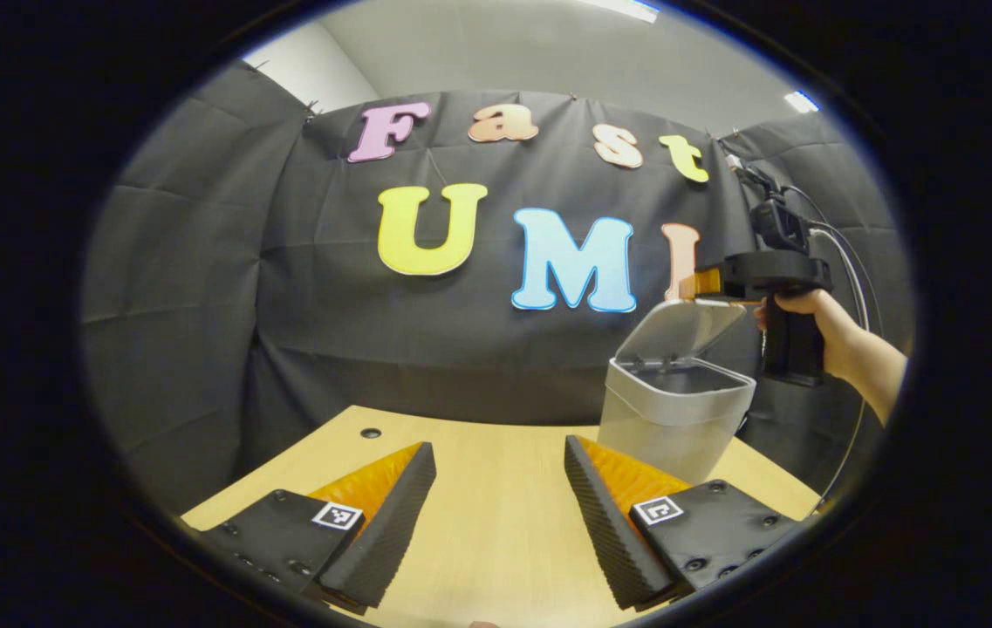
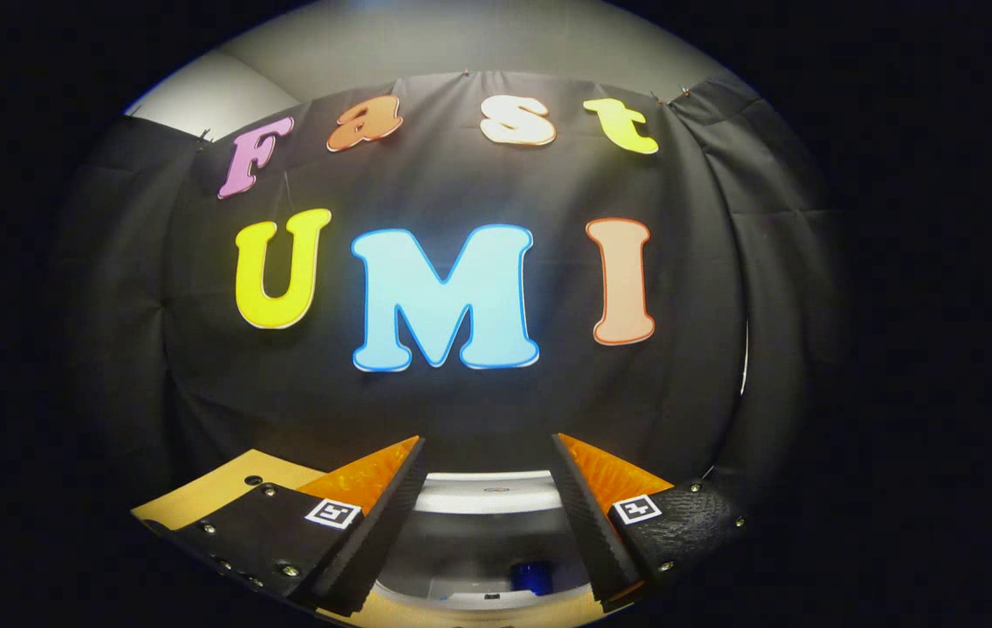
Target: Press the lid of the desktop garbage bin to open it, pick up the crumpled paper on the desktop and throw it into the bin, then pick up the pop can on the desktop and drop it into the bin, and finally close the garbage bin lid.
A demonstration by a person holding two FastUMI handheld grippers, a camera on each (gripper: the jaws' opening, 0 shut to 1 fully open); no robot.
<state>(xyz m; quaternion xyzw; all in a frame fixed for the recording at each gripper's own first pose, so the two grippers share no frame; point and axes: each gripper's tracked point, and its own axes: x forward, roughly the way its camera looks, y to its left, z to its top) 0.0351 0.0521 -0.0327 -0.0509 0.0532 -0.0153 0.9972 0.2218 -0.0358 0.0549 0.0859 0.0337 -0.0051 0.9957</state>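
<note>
Left claw (image 1: 500, 501) spread wide and empty above the pale wooden surface (image 1: 496, 532), fingers touching nothing, bare wood showing in the gap between them. Ahead and to its right, near the surface's far right corner, a grey desktop bin (image 1: 674, 414) standing upright with lid (image 1: 692, 327) tipped up and back, mouth open. In the left gripper view, right claw (image 1: 694, 284) held level just above the raised lid's top edge, gripped by a hand (image 1: 814, 318) at the surface's right edge; from here, cannot tell how far apart its fingers stand, nor whether they touch the lid. In the right gripper view, right claw (image 2: 489, 515) spread wide and empty, poised directly over the open bin (image 2: 487, 558), pale lid (image 2: 489, 493) lying between the fingertips farther off. Inside the bin, a small blue object (image 2: 532, 577), too blurred to name.
</note>
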